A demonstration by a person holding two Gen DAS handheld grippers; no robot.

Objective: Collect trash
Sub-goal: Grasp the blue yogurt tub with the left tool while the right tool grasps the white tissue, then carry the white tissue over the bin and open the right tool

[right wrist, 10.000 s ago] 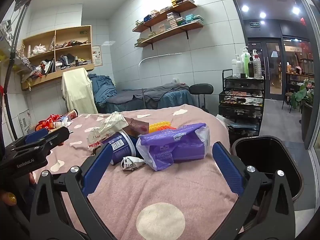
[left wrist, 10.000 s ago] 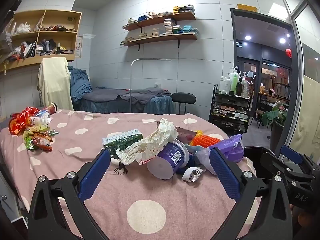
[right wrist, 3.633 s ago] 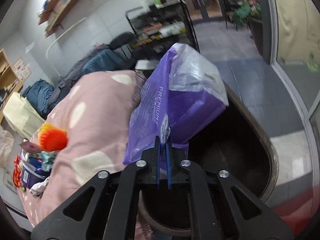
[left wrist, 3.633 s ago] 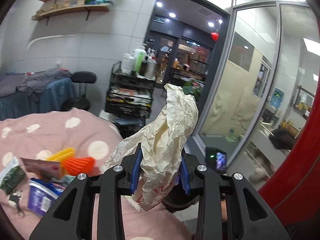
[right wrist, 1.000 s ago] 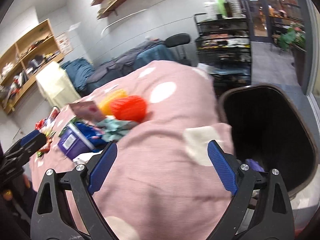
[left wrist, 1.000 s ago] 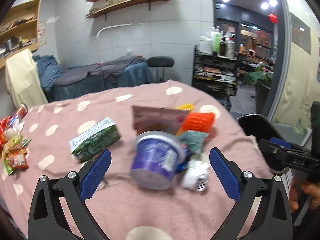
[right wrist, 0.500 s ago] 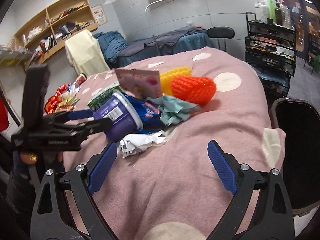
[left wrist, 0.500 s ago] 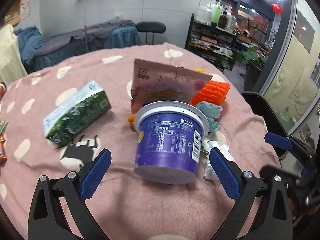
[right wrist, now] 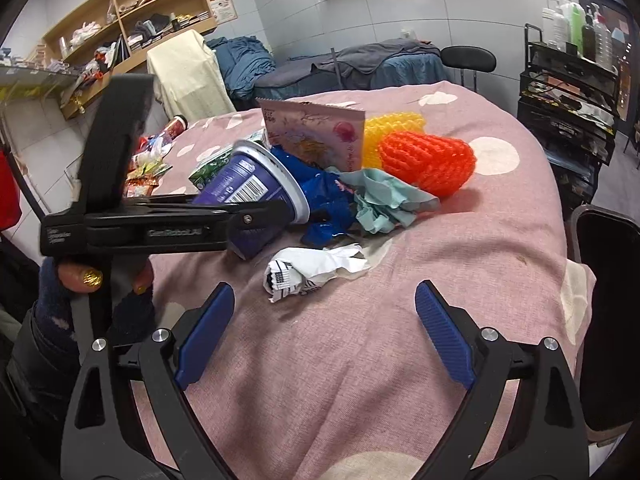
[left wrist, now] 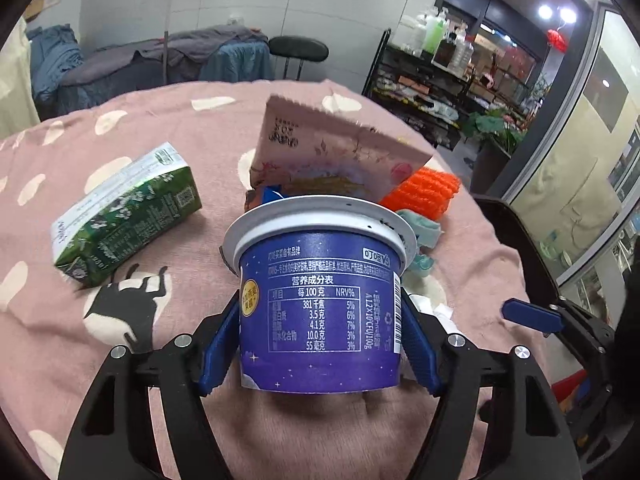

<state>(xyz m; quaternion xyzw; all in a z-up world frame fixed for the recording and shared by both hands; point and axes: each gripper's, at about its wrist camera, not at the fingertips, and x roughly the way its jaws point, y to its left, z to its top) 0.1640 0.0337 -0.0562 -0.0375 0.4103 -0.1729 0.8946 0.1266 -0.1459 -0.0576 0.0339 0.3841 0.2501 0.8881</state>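
Observation:
My left gripper [left wrist: 318, 340] is shut on a purple yogurt tub [left wrist: 320, 312] lying on its side on the pink dotted cloth [left wrist: 288, 432]; it also shows in the right wrist view [right wrist: 248, 196] with the left gripper [right wrist: 256, 216] around it. Behind it lie a pink snack bag [left wrist: 332, 160], an orange foam net [left wrist: 420, 192], a green carton [left wrist: 124, 216] and teal paper [left wrist: 420, 232]. My right gripper [right wrist: 324, 320] is open and empty just in front of a crumpled white wrapper [right wrist: 312, 268]. A blue wrapper [right wrist: 324, 208], a yellow net [right wrist: 392, 128] and the orange net [right wrist: 428, 164] lie beyond.
The black trash bin [right wrist: 612, 320] stands off the bed's right edge; its rim also shows in the left wrist view [left wrist: 516, 240]. More snack wrappers [right wrist: 148, 172] lie at the bed's far left. A black trolley [right wrist: 568, 92] and a stool [right wrist: 468, 60] stand behind.
My left gripper has moved in and shut on the purple tub. My right gripper has moved closer to the white wrapper and stays open.

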